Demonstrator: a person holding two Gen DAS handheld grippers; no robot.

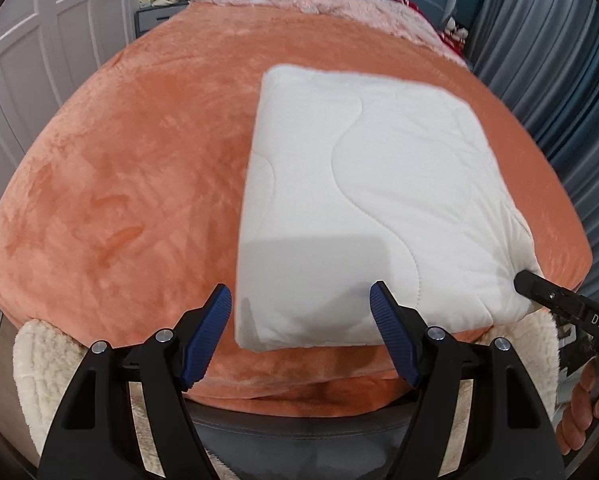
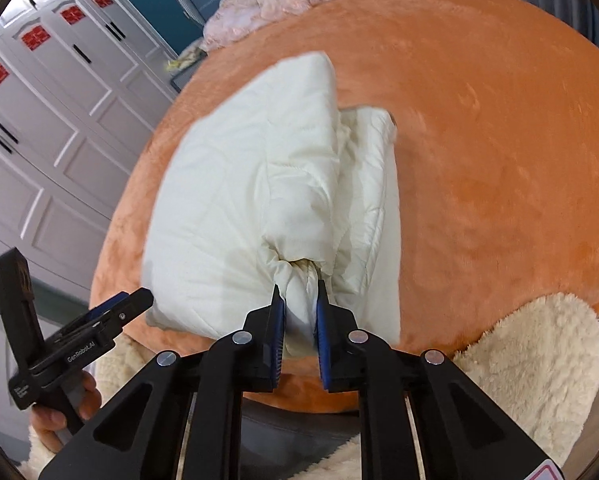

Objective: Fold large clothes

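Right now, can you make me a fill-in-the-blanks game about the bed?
1. The folded quilt is coloured ____.
2. It lies on a fuzzy blanket coloured ____.
3. The right gripper has its jaws ____ on a corner of the quilt.
4. The left gripper has its jaws ____.

Missing words: white, orange, shut, open.

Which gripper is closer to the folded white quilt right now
Right. The right gripper is clamped on a bunched corner of the white quilt; the left gripper hovers open just above its near edge, not gripping.
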